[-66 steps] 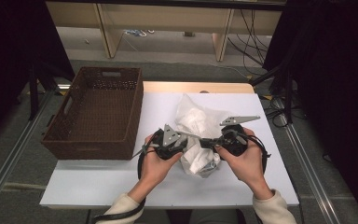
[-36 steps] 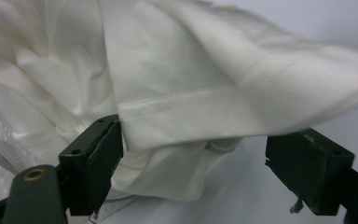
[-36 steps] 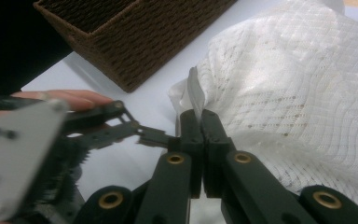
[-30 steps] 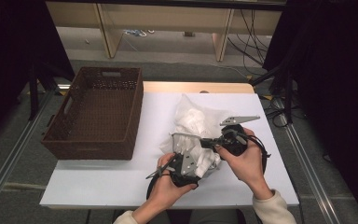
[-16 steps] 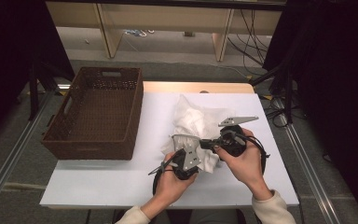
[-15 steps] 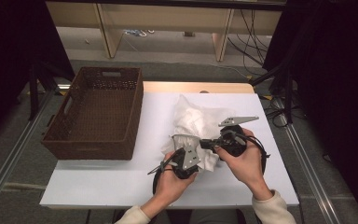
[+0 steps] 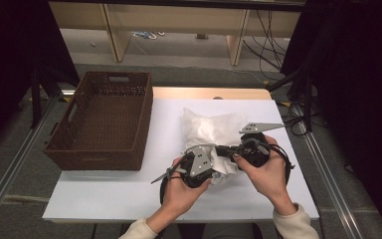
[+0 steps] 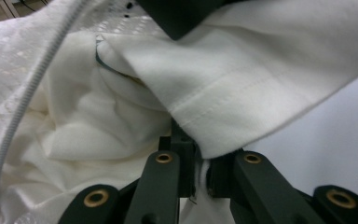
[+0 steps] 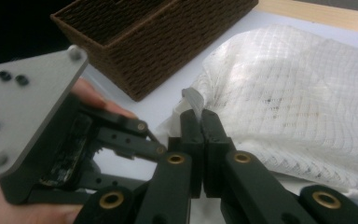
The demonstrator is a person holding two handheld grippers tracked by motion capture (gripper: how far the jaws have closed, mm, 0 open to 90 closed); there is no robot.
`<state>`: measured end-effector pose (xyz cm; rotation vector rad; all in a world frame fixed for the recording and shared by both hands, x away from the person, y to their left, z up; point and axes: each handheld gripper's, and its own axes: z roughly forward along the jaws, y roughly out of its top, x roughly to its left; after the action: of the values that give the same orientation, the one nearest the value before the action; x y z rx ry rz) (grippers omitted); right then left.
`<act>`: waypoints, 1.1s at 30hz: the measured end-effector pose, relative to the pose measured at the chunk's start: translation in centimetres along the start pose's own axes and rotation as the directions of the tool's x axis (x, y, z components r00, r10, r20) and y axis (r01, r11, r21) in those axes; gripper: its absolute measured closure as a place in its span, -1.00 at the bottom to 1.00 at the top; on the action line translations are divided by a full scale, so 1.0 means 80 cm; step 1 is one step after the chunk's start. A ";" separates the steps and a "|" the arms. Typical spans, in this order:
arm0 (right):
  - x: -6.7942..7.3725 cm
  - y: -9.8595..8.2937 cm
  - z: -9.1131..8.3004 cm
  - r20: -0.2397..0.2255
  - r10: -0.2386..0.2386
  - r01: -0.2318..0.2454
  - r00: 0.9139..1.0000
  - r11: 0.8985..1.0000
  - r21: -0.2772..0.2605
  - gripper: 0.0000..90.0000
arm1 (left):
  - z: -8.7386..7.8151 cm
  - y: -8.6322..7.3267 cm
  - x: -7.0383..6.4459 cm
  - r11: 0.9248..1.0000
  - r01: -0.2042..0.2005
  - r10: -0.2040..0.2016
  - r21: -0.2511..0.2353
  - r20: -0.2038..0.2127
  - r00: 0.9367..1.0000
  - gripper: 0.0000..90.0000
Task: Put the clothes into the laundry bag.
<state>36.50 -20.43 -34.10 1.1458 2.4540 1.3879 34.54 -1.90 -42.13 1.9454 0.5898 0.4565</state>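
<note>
So the crumpled white cloth garment with the mesh-like layer (image 7: 213,138) sits right of centre in the high view, on the white table top (image 7: 104,196), heaped up near the lower middle. My left claw (image 8: 200,173) is pinching a stitched hem of it, jaws pressed together on the fabric at the bottom centre of its own view. My right claw (image 9: 200,135) is clamped on a thin edge of the same cloth, jaws squeezed tight, just beside the left one. The dark brown woven basket (image 7: 102,122) is off at centre left, apart from the cloth.
</note>
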 end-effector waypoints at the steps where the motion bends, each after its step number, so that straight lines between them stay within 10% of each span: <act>1: 0.000 0.000 0.001 0.002 -0.010 0.010 1.000 1.000 0.002 1.00 | 0.000 0.000 0.001 1.000 -0.001 0.001 0.004 0.000 1.000 0.85; 13: 0.002 0.000 -0.004 -0.038 0.034 -0.034 0.999 0.999 0.011 1.00 | -0.004 0.005 0.017 0.997 0.075 -0.075 -0.004 -0.012 0.997 0.86; 33: 0.012 0.003 -0.015 -0.067 0.000 -0.001 0.998 1.000 -0.011 1.00 | -0.003 0.013 0.038 0.996 0.088 -0.089 -0.009 -0.113 0.990 0.87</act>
<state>35.45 -20.57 -32.97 1.1150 2.4880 1.4618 37.11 -0.35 -40.94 1.8899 0.7447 0.5142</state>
